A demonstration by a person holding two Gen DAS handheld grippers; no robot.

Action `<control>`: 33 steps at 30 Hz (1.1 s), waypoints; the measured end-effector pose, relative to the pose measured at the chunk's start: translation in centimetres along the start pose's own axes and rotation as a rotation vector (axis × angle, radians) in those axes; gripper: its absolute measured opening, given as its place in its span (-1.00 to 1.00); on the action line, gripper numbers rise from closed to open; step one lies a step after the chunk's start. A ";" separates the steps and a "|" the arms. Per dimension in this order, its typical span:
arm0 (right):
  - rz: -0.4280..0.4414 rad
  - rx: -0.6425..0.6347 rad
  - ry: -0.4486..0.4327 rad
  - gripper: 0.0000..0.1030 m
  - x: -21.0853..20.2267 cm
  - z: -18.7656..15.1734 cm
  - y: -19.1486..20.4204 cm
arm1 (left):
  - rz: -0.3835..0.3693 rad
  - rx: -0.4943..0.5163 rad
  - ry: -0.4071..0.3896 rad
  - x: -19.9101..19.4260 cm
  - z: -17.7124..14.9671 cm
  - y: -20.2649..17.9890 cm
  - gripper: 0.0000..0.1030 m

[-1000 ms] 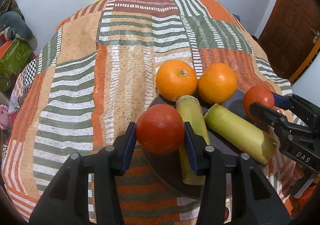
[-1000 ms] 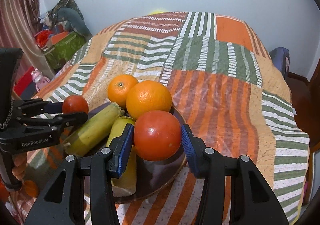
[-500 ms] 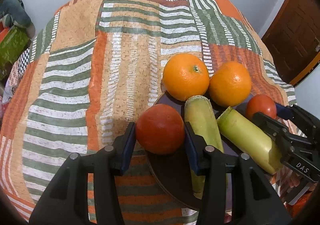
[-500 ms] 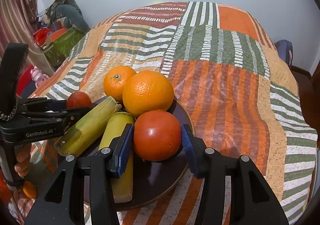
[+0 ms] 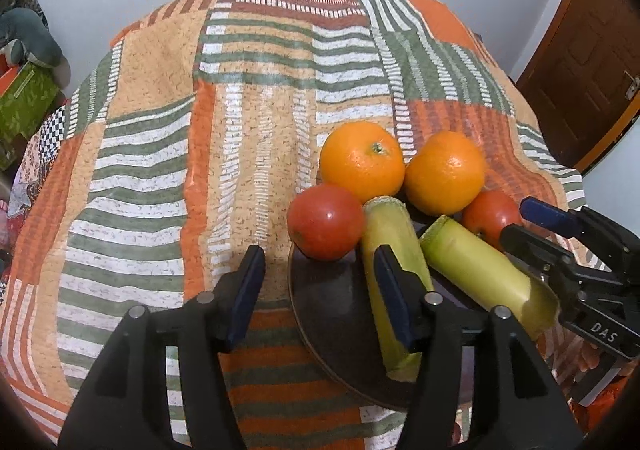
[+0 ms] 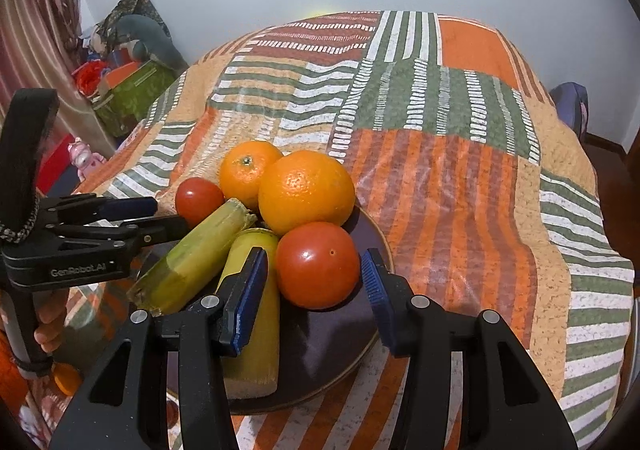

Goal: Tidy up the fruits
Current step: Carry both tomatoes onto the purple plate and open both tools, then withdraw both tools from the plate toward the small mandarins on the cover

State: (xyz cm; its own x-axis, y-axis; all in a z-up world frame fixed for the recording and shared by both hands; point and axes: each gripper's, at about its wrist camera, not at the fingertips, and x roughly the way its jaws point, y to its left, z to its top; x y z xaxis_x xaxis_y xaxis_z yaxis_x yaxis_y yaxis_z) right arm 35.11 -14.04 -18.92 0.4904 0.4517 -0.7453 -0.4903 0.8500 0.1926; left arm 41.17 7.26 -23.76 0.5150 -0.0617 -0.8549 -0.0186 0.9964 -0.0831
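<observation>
A dark plate (image 5: 328, 314) (image 6: 320, 350) on the patchwork bedspread holds two oranges (image 5: 362, 165) (image 6: 306, 193) and two yellow-green stalk pieces (image 5: 480, 270) (image 6: 200, 250). One red tomato (image 5: 326, 221) (image 6: 198, 199) rests at the plate's left rim, just ahead of my left gripper (image 5: 318, 270) (image 6: 168, 215). Its jaws are opening, with nothing between them. A second tomato (image 6: 318, 266) (image 5: 494, 213) sits on the plate's right side between the pad tips of my right gripper (image 6: 314, 258) (image 5: 514, 221), which is shut on it.
The striped bedspread (image 5: 160, 169) stretches away behind and left of the plate. A brown door (image 5: 592, 49) stands at the far right. A green box (image 6: 132, 93) and soft toys lie left of the bed. A person's hand (image 6: 48, 330) grips the left tool's handle.
My left gripper has let go of its tomato and drawn back a little; the tomato now lies at the plate's rim. The right tomato sits nearer the pad tips than before.
</observation>
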 end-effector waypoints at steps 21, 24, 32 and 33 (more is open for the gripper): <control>-0.009 -0.037 -0.076 -0.10 -7.8 -2.6 2.6 | 0.038 0.059 -0.109 -11.2 -4.9 -0.9 0.19; 0.000 -0.044 -0.075 -0.09 -8.7 -3.5 3.3 | 0.048 0.063 -0.117 -12.7 -6.0 -0.6 0.22; 0.010 -0.051 -0.071 -0.09 -10.7 -5.7 4.8 | 0.056 0.066 -0.117 -16.0 -9.7 0.4 0.31; 0.013 -0.047 -0.070 -0.09 -10.9 -6.0 5.0 | 0.057 0.066 -0.114 -16.2 -10.1 0.6 0.32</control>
State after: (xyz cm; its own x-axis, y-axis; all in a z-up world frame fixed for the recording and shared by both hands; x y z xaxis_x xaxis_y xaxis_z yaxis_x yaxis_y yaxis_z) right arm 22.97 -16.38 -13.66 0.5322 0.4817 -0.6963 -0.5295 0.8311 0.1702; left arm 24.20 8.22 -15.15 0.6090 -0.0015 -0.7932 0.0038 1.0000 0.0011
